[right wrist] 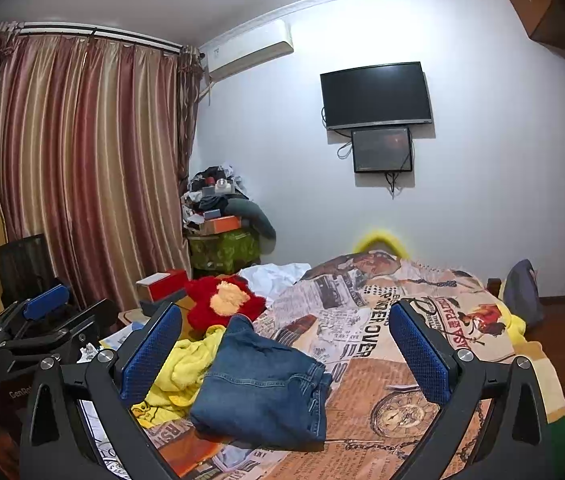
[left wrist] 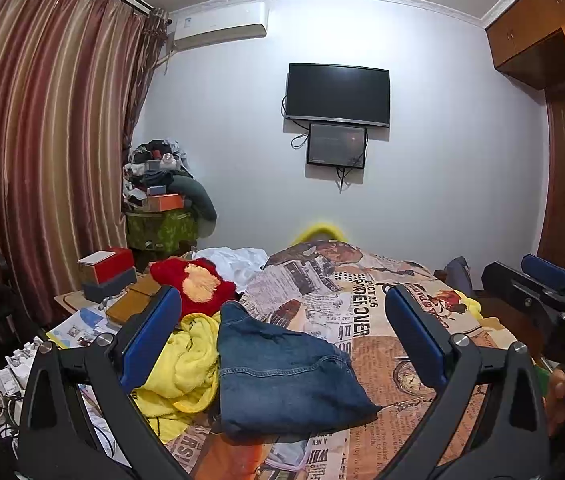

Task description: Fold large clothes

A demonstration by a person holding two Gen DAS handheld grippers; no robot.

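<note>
A pair of blue jeans (left wrist: 282, 372) lies folded into a thick bundle on the newspaper-print bedspread (left wrist: 382, 320); it also shows in the right wrist view (right wrist: 262, 384). My left gripper (left wrist: 282, 340) is open and empty, held above and short of the jeans. My right gripper (right wrist: 282, 348) is open and empty too, likewise hovering over the jeans. The right gripper shows at the right edge of the left wrist view (left wrist: 554, 292), and the left gripper at the left edge of the right wrist view (right wrist: 42, 320).
A yellow garment (left wrist: 186, 364) lies crumpled left of the jeans. A red and yellow plush cushion (left wrist: 198, 284) and white cloth (left wrist: 238, 260) sit behind. Boxes (left wrist: 106, 268) and papers crowd a bedside table at left. Curtains, a clutter pile and wall screens stand beyond.
</note>
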